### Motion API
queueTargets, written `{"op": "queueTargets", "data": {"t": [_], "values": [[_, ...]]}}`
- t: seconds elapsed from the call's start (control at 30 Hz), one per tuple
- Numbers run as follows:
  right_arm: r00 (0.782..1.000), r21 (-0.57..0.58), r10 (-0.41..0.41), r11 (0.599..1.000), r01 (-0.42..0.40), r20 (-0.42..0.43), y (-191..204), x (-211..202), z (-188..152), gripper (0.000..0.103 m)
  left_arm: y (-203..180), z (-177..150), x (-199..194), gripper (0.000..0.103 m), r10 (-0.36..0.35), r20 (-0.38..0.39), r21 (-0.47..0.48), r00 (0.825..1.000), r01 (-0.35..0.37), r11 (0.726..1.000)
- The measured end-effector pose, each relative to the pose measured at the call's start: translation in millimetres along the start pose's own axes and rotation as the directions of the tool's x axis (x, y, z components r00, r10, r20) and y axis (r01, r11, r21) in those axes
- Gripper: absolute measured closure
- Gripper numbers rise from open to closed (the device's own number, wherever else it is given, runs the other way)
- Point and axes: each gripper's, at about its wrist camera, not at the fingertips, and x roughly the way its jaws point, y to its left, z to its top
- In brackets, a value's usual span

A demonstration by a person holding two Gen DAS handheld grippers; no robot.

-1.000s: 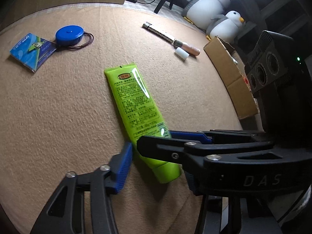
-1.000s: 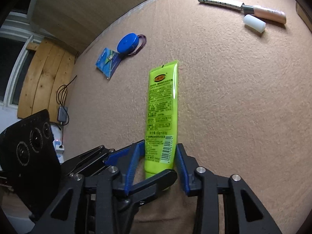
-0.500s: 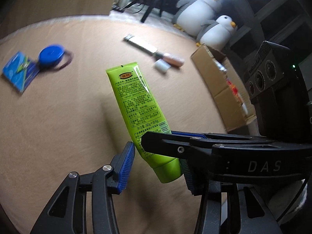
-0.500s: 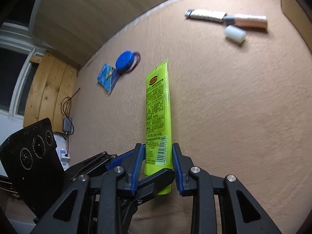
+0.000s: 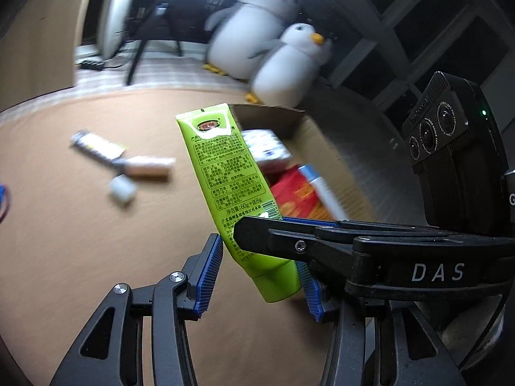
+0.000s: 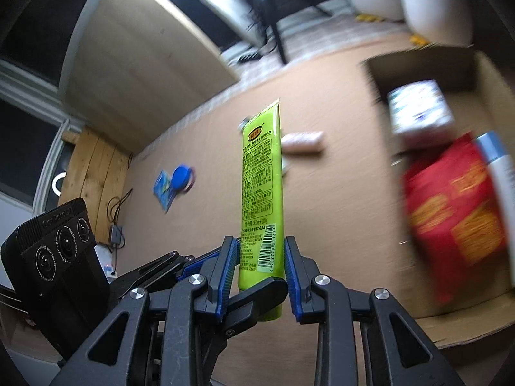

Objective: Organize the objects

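Right jaws clamp green tube (image 6: pixel 261 193); left jaws loose around it; tan carpet (image 5: pixel 64 225).

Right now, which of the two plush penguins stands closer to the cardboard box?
The smaller plush penguin, on the right, stands just behind the cardboard box; the bigger plush penguin sits further back to its left.

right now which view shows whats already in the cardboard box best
The right wrist view: the cardboard box lies open toward it, showing a red packet and white pack, though blurred. In the left wrist view the green tube covers part of them.
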Motion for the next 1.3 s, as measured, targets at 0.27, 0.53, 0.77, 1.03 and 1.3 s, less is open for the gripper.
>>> {"op": "queueTargets", "data": {"t": [0.27,0.53,0.77,1.03,1.3], "values": [[0.997,0.039,-0.056,0.998,0.053,0.058,-66,-51,21,0.076,-61,30,58,0.054,-0.054,-0.017,0.028,0.998,0.054,0.998],[0.992,0.074,-0.094,0.993,0.088,0.081,-112,-78,29,0.076,-96,41,91,0.053,-0.058,-0.042,0.07,0.997,0.061,0.996],[0.986,0.056,-0.136,0.99,0.131,0.097,-118,-85,29,0.059,-93,39,80,0.034,-0.014,-0.03,0.089,0.999,0.017,0.996],[0.968,0.057,-0.189,0.982,0.182,0.167,-100,-88,23,0.055,-46,27,33,0.034,0.01,-0.005,0.076,1.0,-0.01,0.997],[0.965,0.012,-0.19,0.982,0.191,0.184,-52,-58,5,0.055,44,16,-28,0.034,0.094,0.027,-0.012,0.995,-0.093,0.996]]}}
